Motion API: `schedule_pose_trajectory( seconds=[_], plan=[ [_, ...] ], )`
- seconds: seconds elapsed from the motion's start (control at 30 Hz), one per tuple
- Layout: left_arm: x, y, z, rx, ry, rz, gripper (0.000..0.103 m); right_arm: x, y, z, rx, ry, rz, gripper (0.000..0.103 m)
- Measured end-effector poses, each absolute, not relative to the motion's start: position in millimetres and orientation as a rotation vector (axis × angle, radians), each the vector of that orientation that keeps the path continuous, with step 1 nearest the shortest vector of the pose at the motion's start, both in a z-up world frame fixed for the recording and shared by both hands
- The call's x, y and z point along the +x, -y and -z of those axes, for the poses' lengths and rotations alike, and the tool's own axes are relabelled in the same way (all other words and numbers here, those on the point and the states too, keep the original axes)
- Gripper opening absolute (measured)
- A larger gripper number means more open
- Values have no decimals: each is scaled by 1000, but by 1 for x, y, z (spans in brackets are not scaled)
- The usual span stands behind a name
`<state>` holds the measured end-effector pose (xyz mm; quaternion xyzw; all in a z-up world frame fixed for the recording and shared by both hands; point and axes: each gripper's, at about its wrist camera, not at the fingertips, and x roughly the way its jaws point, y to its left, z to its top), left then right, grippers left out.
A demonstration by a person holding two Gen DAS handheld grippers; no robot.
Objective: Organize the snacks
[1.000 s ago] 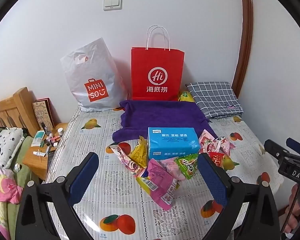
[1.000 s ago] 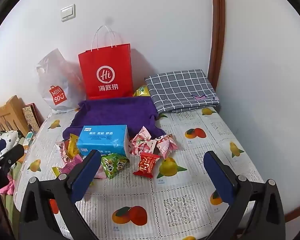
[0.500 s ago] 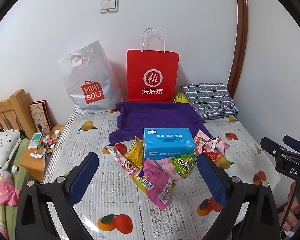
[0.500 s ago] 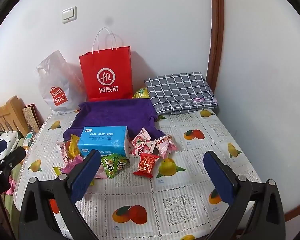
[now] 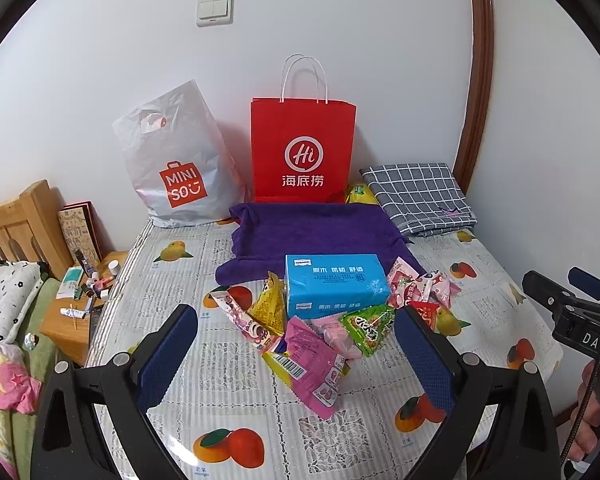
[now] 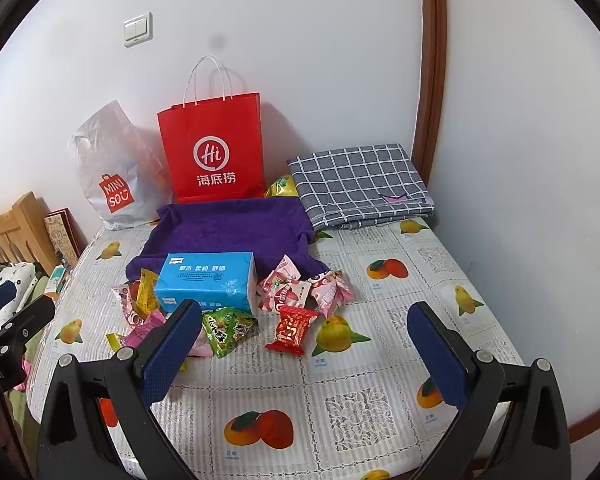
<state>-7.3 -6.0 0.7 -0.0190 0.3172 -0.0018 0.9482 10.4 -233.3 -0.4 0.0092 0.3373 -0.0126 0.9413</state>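
Left wrist view: left gripper [image 5: 296, 350] held above the table, jaws spread wide, nothing between them. Snack pile sits mid-table on the fruit-print tablecloth [image 5: 228, 412]. Blue tissue pack [image 5: 334, 285] carries white Chinese text plus a small white label too small to read. Just in front of it: yellow triangular packet [image 5: 269, 307], long pink-white wrapper [image 5: 242, 316], magenta packet [image 5: 312, 364] with a barcode at its near-left edge, green packet [image 5: 367, 326], red candy [image 5: 426, 312] partly hidden behind the right finger, and pink strawberry packets [image 5: 418, 285] to the right of the tissues. Behind the pile lies a purple towel [image 5: 312, 232]. At the wall: white "MINISO" plastic bag [image 5: 178, 168] and red paper bag [image 5: 303, 150] marked "Hi" with three Chinese characters. Grey checked cloth [image 5: 418, 198] lies folded at back right. The right gripper [image 5: 572, 304] shows at the right edge, letters "DA" on its body.

Versus 1 s ago, the camera sits further back and more left: bags and pile appear smaller and lower, wall switch [image 5: 215, 10] more centred.

Right wrist view: right gripper [image 6: 304, 344] also wide open and empty over the table. Red candy [image 6: 294, 328] lies just beside the green packet [image 6: 228, 330], in front of the tissue pack [image 6: 208, 280]. "MINISO" bag [image 6: 114, 172] and "Hi" bag [image 6: 214, 148] readable. Scene barely shifted since earlier; objects untouched.
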Motion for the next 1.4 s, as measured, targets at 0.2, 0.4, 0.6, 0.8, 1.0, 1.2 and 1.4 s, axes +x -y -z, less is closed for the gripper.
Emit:
schedule_pose_trajectory(
  seconds=[0.2,0.4,0.6,0.8,1.0,1.2,1.4],
  plan=[
    [-7,7,1,-36,-646,6,100,12,235,2,25,-689,25,101],
    [-5,8,1,-36,-647,10,100,12,235,3,28,-690,26,101],
    [-3,9,1,-35,-646,14,100,11,235,4,28,-684,27,101],
    [-3,11,1,-36,-647,13,100,11,232,4,21,-683,26,101],
    [-3,12,1,-36,-643,17,100,10,230,3,19,-680,26,101],
    [-4,13,1,-36,-644,15,100,11,230,3,21,-681,22,101],
    [-4,12,1,-36,-643,16,100,10,229,3,18,-677,17,101]
  ],
)
